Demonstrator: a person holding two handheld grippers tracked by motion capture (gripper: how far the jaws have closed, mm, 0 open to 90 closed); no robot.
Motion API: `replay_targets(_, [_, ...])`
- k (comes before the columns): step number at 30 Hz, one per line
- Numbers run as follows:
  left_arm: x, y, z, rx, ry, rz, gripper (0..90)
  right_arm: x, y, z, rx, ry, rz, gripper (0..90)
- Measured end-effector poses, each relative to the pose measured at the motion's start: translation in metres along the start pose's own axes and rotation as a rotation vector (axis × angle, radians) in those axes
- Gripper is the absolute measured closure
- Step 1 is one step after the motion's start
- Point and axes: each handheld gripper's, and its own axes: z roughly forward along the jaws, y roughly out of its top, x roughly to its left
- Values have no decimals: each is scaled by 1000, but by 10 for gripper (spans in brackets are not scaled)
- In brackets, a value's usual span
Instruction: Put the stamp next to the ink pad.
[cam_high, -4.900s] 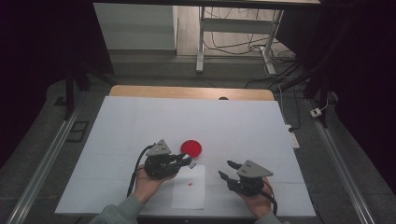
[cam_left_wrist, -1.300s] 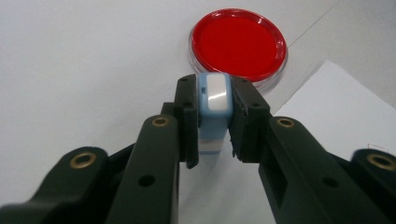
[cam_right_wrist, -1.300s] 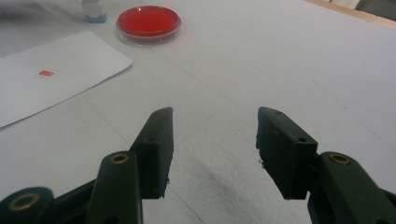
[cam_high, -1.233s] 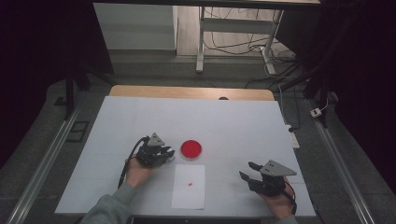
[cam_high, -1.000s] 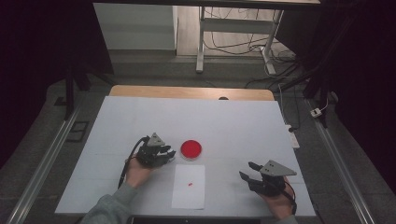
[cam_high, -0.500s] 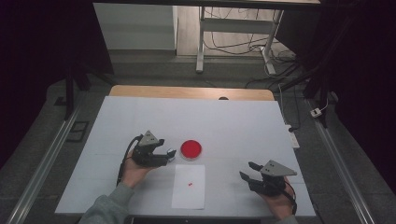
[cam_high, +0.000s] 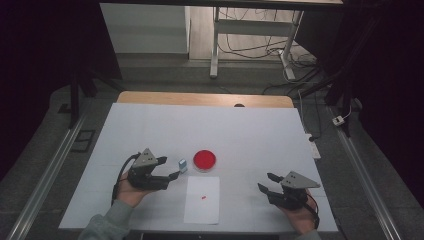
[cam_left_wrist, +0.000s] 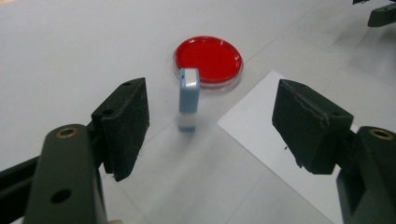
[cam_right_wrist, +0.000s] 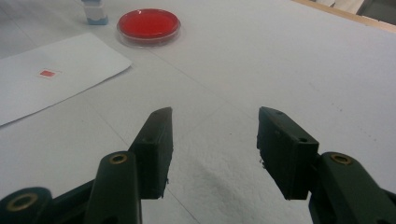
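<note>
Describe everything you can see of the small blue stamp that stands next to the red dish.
The small blue stamp is a slim, upright block, seemingly plastic, with a light blue body, a whitish base and a pale top face. It stands alone on the white table, just before the red dish and beside the paper sheet's corner. The open jaws frame it without touching.

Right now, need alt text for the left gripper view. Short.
A small light-blue stamp stands upright on the white table, free between the open left claw, whose jaws have just been opening. Just behind it sits a round red ink pad, and a white sheet of paper lies to the right.
</note>
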Motion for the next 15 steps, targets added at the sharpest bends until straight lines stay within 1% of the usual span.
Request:
replay_targets(6, [-1,-14,-15,-11,-7,-27,282,-3,-1,-2,-6,6,-14,457])
replay_targets(10, [-2,-25,-26,-14,-12,-45,283,-5,-2,0,-12,27,-25,455])
replay_targets(15, [-7,-40,-39,-13,-9,-52,285,-6,-3,1,-6,39,-36,452])
